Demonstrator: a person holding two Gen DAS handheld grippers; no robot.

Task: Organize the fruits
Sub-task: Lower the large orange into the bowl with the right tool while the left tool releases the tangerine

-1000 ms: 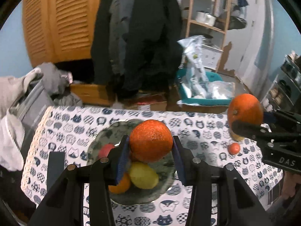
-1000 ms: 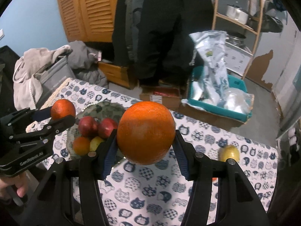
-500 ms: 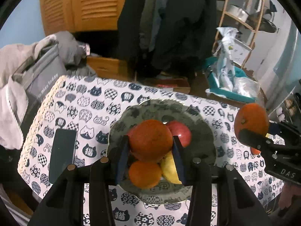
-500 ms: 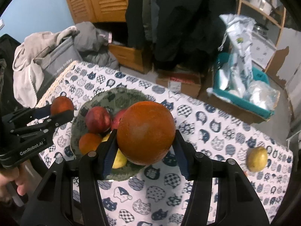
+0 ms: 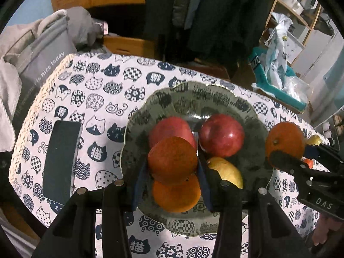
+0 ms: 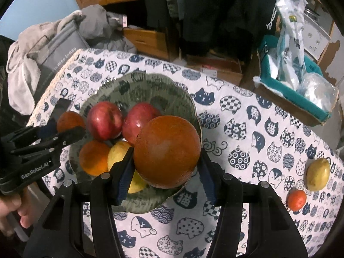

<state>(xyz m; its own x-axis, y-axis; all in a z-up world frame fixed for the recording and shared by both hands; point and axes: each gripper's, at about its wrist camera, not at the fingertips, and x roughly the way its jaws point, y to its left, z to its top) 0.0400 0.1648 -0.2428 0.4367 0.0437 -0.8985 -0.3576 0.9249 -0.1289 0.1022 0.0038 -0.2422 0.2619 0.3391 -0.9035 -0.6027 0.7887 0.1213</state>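
Observation:
A grey-green patterned plate point(image 5: 215, 94) point(image 6: 150, 86) sits on the cat-print tablecloth and holds two red apples point(image 5: 221, 135) point(image 6: 105, 122), an orange point(image 5: 176, 195) point(image 6: 93, 161) and a yellow lemon point(image 5: 228, 172) point(image 6: 118, 152). My left gripper point(image 5: 172, 172) is shut on an orange point(image 5: 172, 159) held over the plate's near part. My right gripper point(image 6: 165, 167) is shut on a larger orange point(image 6: 167, 150) over the plate's right side. Each gripper shows in the other's view, the right one point(image 5: 305, 165) and the left one point(image 6: 62, 133).
A lemon point(image 6: 318, 174) and a small orange fruit point(image 6: 296, 200) lie on the cloth at the right. A dark phone point(image 5: 60, 161) lies left of the plate. Past the table stand a grey bag with clothes point(image 5: 38, 49), hanging coats and a teal box with plastic bags point(image 6: 296, 68).
Both grippers have moved forward and down with their oranges, from in front of the plate to right above it. The plate and its fruit now fill more of both views.

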